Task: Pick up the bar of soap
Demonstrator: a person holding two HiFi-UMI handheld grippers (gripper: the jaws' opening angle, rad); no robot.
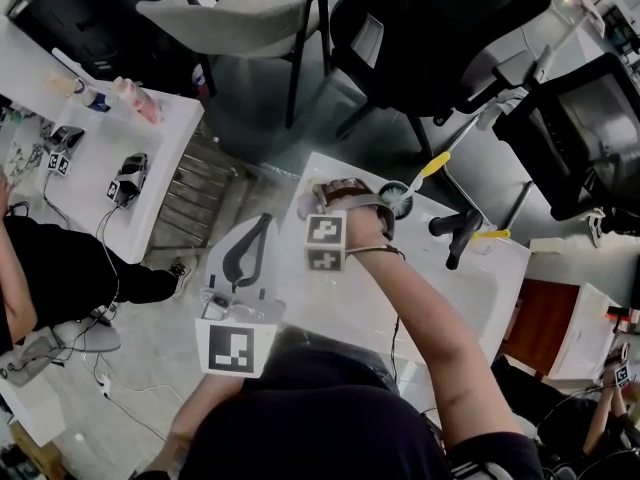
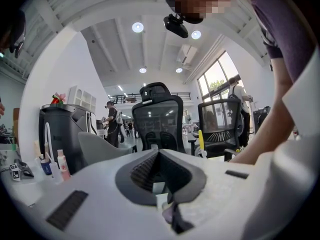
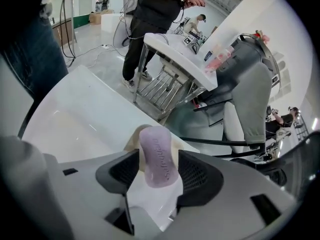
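The bar of soap (image 3: pixel 159 156) is pale purple with stamped lettering and stands on edge on a beige dish (image 3: pixel 129 140) near the corner of a white sink top (image 3: pixel 75 119). My right gripper (image 3: pixel 160 175) points steeply down over it, open, with the soap between the ribbed pads (image 3: pixel 197 176) and a sliver of gap on each side. In the head view the right gripper's marker cube (image 1: pixel 325 243) and the hand hide the soap. My left gripper (image 1: pixel 258 226) hovers beside the sink top's left edge, jaws together, with nothing in them (image 2: pixel 160 154).
A brush with a yellow handle (image 1: pixel 425 173) lies at the sink top's far side by a black tap (image 1: pixel 462 230). A second white table (image 1: pixel 110 158) with bottles stands to the left, with a wire rack (image 1: pixel 195 193) between the two. Office chairs (image 1: pixel 450 38) crowd the far side. People stand nearby.
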